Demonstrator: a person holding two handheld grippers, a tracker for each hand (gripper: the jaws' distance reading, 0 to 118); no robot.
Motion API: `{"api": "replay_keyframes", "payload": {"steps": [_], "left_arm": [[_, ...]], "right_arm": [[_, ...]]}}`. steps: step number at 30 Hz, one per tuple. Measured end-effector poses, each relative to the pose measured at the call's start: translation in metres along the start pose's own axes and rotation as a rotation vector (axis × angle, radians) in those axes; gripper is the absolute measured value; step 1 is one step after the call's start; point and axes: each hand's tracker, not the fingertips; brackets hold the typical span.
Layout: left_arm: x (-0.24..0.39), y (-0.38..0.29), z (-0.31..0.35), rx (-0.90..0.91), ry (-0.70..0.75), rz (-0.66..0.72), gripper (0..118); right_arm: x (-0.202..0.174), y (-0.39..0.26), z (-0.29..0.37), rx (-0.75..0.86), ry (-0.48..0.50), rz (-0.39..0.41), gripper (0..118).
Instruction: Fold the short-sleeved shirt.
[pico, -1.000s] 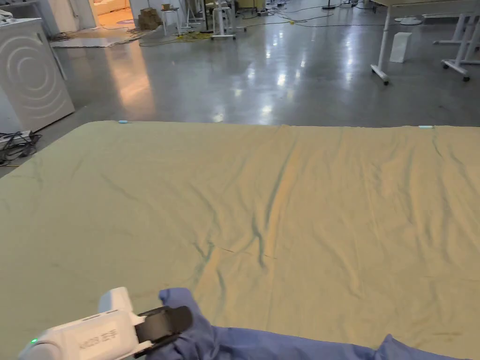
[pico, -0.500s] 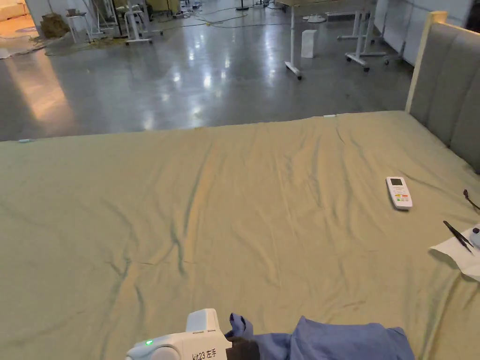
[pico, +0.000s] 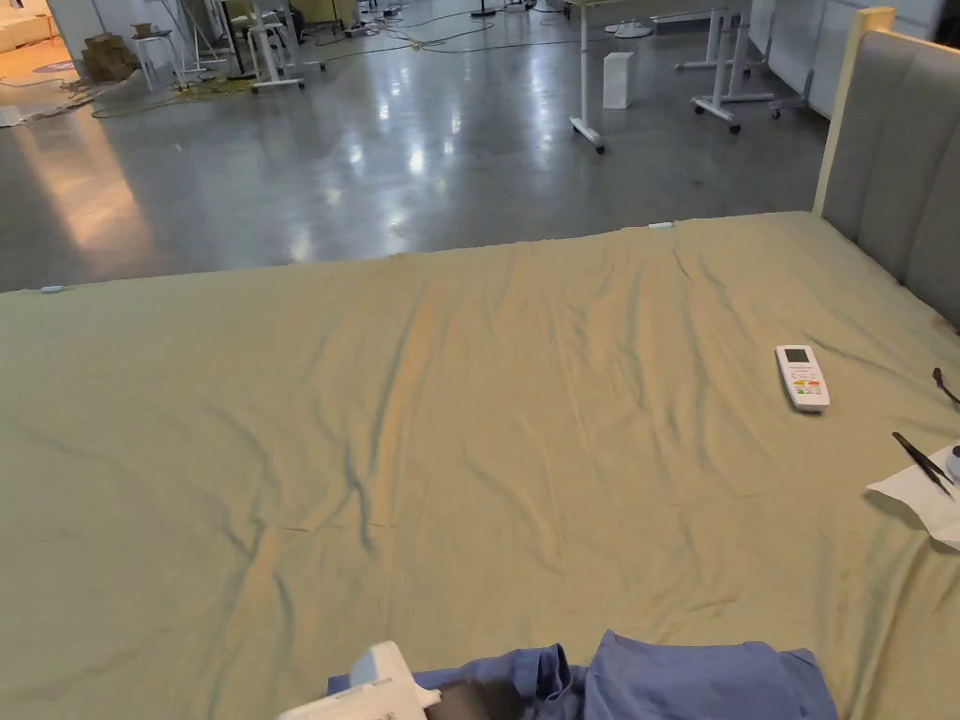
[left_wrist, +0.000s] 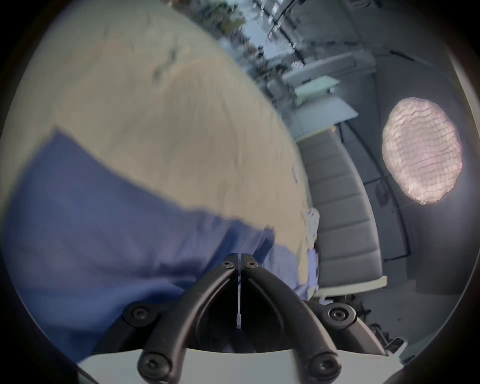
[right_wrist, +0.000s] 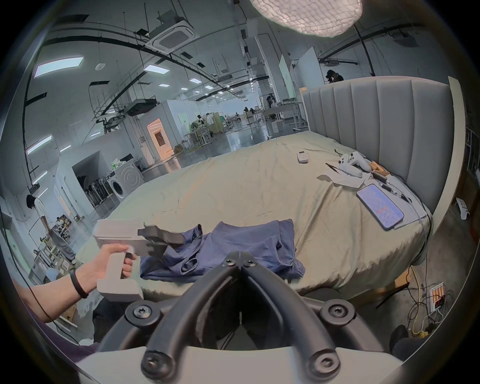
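Note:
The blue short-sleeved shirt (pico: 694, 680) lies crumpled at the near edge of the green bed sheet (pico: 469, 422). It also shows in the left gripper view (left_wrist: 104, 220) and the right gripper view (right_wrist: 241, 239). My left gripper (pico: 478, 701) is at the shirt's left end, blurred. Its jaws (left_wrist: 240, 257) are pressed together, and the cloth's creases run into the tips. From the right gripper view, the left gripper (right_wrist: 181, 240) holds a raised edge of the cloth. My right gripper (right_wrist: 240, 256) is shut with nothing in it, hanging off the bed's near side, short of the shirt.
A white remote (pico: 802, 377) lies on the sheet at the right. Beyond it is a white paper with tweezers (pico: 923, 497). A phone (right_wrist: 380, 206) and white controllers (right_wrist: 352, 165) lie by the grey headboard (pico: 900, 159). The floor starts past the far edge.
The head camera swung right, bringing the headboard and remote into view. The left gripper has sunk toward the bottom edge of the head view, still at the shirt's left end.

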Motion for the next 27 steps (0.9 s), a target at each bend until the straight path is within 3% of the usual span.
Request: {"api": "replay_keyframes", "payload": {"steps": [3, 4, 7, 10, 12, 14, 15, 22, 25, 26, 27], "left_arm": [[0.0, -0.025, -0.037, -0.106, 0.137, -0.158, 1], [-0.001, -0.029, -0.037, -0.032, 0.146, -0.219, 1], [0.01, -0.017, -0.021, -0.031, 0.106, -0.165, 1], [0.021, -0.009, 0.025, 0.136, 0.017, -0.224, 10], [0.013, 0.001, 0.073, 0.21, -0.098, -0.231, 43], [0.001, 0.011, 0.105, 0.249, -0.118, -0.196, 96], [-0.014, 0.02, 0.125, 0.267, -0.109, -0.159, 108], [-0.118, 0.045, 0.146, 0.145, -0.015, 0.0, 109], [-0.137, 0.045, 0.119, 0.064, -0.129, 0.08, 107], [-0.141, 0.044, 0.111, 0.066, -0.188, 0.126, 96], [-0.105, 0.033, 0.119, 0.092, -0.219, 0.152, 77]], "right_arm": [[0.0, -0.002, 0.004, -0.006, -0.013, -0.001, 0], [0.001, -0.003, 0.005, -0.007, -0.016, -0.003, 0], [0.001, -0.004, 0.005, -0.016, -0.015, -0.008, 0], [-0.001, -0.003, 0.003, -0.018, -0.005, -0.006, 0], [-0.003, -0.003, 0.0, -0.01, -0.006, -0.007, 0], [-0.003, -0.004, -0.006, -0.01, 0.004, -0.034, 0], [-0.003, -0.004, -0.01, -0.011, 0.013, -0.047, 0], [-0.021, 0.008, -0.01, 0.005, 0.034, 0.045, 0], [-0.021, 0.01, -0.008, 0.011, 0.026, 0.055, 0], [-0.02, 0.011, -0.008, 0.009, 0.025, 0.051, 0], [-0.02, 0.01, -0.008, 0.008, 0.022, 0.048, 0]]}}
